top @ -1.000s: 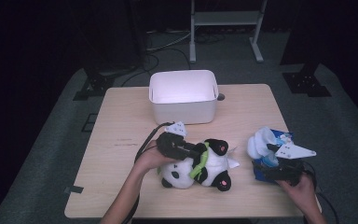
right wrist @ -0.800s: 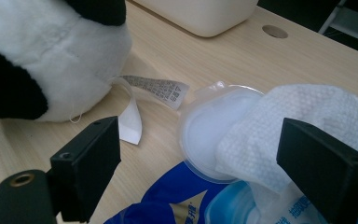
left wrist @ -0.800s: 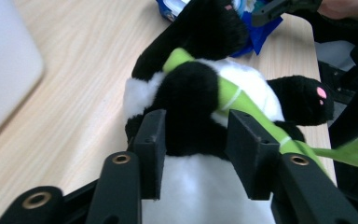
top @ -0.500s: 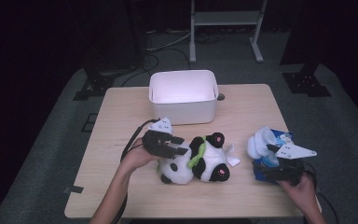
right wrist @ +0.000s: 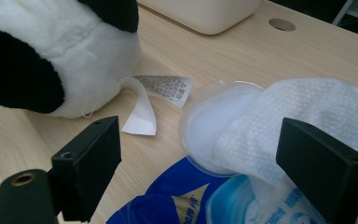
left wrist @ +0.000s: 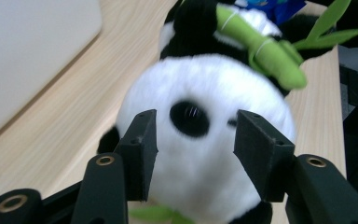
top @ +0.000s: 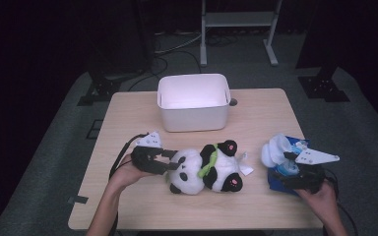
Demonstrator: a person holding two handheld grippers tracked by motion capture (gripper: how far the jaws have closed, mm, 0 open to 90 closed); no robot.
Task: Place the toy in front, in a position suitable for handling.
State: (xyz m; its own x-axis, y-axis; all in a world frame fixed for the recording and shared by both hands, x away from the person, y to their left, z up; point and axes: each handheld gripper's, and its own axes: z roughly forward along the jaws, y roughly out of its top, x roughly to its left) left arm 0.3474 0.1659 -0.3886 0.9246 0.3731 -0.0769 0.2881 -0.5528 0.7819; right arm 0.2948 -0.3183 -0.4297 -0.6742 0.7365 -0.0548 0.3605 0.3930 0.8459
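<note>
Overhead, high view: panda plush (top: 204,168) lies on the table (top: 128,118) in front of the white bin (top: 193,102); left gripper (top: 170,164) at the panda's head, right gripper (top: 288,174) over the blue wipes pack (top: 283,169), right of the panda.
Left gripper view: jaws part-open, just been opening, straddling the panda's head (left wrist: 205,140); whether pads touch is unclear.
Right gripper view: jaws wide apart, holding nothing; white wipe (right wrist: 298,121) lies between them, panda's label (right wrist: 161,88) beside it.

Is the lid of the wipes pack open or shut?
Open. In the right gripper view the round lid is flipped back flat on the table, and a white wipe sticks out of the blue pack.
</note>
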